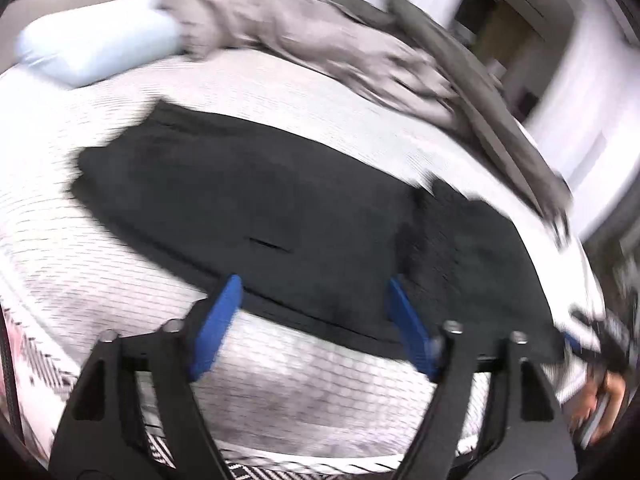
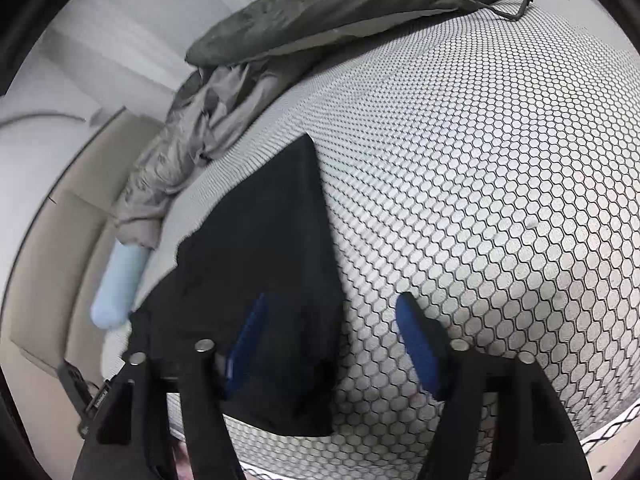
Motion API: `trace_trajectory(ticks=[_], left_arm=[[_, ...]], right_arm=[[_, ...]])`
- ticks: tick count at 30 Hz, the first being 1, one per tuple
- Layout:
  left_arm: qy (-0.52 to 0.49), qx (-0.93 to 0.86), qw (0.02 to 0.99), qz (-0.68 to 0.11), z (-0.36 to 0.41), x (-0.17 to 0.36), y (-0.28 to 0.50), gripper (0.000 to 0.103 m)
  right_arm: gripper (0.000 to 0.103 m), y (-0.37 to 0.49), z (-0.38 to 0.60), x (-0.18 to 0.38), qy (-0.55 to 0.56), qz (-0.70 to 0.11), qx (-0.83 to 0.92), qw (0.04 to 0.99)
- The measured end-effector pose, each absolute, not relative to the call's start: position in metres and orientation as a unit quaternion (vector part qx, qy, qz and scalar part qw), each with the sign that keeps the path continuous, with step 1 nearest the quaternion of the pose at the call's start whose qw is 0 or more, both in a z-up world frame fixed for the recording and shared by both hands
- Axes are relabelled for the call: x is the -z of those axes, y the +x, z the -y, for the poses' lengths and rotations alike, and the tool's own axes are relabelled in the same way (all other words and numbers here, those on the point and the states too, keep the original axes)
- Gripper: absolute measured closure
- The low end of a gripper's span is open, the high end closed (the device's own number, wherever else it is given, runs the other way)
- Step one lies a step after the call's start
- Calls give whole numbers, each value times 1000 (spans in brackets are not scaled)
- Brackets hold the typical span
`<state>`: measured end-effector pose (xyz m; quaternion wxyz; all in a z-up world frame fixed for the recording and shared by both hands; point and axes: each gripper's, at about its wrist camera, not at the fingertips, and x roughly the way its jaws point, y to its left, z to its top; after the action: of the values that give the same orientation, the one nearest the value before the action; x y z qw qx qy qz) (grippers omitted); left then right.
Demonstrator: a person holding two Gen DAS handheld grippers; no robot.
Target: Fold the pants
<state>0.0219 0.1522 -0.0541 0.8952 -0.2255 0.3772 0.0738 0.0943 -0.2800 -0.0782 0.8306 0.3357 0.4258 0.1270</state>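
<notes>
Pants [image 1: 256, 200], black and folded into a long flat band, lie on the white bed cover [image 1: 280, 392] printed with a dark honeycomb pattern. In the left wrist view the band's long axis runs from the upper left down to the lower right, with one squared end near the pale blue pillow [image 1: 92, 48] and the other end toward the frame's right edge; a short slit shows on its top face. In the right wrist view the same band runs from a pointed corner near the middle of the frame down to the lower left.

The left gripper [image 1: 316, 296] has its blue fingers spread wide, with nothing between them; their tips hover at the pants' near edge. The right gripper [image 2: 332, 320] is also spread wide and grips nothing: its left finger is over the black cloth, its right finger over bare cover.

A rumpled grey blanket [image 2: 188, 148] and a dark green bag [image 2: 320, 8] lie along the far side of the bed. A person's hand [image 1: 600, 404] shows at the lower right of the blurred left view.
</notes>
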Motion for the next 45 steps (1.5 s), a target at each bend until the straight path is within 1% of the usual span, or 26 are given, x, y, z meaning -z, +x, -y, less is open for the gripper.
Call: trace_trajectory(ticks=[2, 4, 7, 11, 12, 13, 14, 15, 16, 18, 21, 24, 27, 31, 36, 40, 42, 44, 45], left_arm=[[-260, -104, 883, -377, -180, 58, 17, 21], [-295, -135, 858, -399, -210, 70, 21, 21], [-331, -147, 841, -401, -241, 88, 28, 21], [-330, -161, 844, -391, -264, 92, 53, 21], [-334, -173, 840, -391, -269, 93, 57, 29], [-338, -184, 836, -390, -273, 94, 61, 48], [-337, -204, 834, -388, -277, 93, 63, 62], [-331, -213, 833, -389, -279, 93, 65, 84], [-328, -212, 834, -389, -281, 93, 66, 88], [-313, -213, 843, -383, -281, 92, 67, 92], [-302, -214, 846, -384, -280, 91, 65, 93], [-298, -216, 852, -373, -277, 83, 64, 96], [-257, -214, 874, -352, -257, 59, 65, 100], [-200, -184, 910, -313, -216, 10, 72, 101], [-129, -84, 953, -262, -112, -55, 86, 101], [-92, 30, 960, -262, -12, -68, 94, 100], [-82, 97, 947, -295, 47, -56, 103, 99], [-74, 153, 924, -344, 97, -30, 111, 88], [-58, 192, 901, -385, 125, -9, 116, 70]], right_arm=[[28, 94, 280, 75, 340, -420, -127, 832], [27, 94, 279, 74, 343, -419, -131, 830], [27, 94, 276, 74, 341, -422, -136, 829], [27, 96, 272, 76, 347, -426, -145, 823], [27, 97, 271, 75, 349, -425, -151, 822], [27, 97, 270, 74, 348, -424, -155, 822], [27, 97, 268, 73, 343, -423, -156, 824], [27, 97, 267, 72, 336, -424, -155, 827], [27, 97, 266, 72, 331, -425, -155, 828], [27, 96, 264, 70, 324, -424, -156, 831], [27, 98, 262, 71, 323, -423, -155, 832], [27, 101, 260, 75, 318, -432, -153, 830], [27, 103, 259, 78, 312, -439, -149, 830], [27, 104, 260, 75, 311, -432, -149, 833], [27, 105, 262, 72, 310, -427, -149, 837], [27, 103, 273, 68, 318, -416, -144, 840], [27, 100, 281, 66, 328, -410, -142, 839], [27, 96, 292, 63, 341, -400, -135, 840], [27, 94, 297, 62, 342, -397, -129, 842]])
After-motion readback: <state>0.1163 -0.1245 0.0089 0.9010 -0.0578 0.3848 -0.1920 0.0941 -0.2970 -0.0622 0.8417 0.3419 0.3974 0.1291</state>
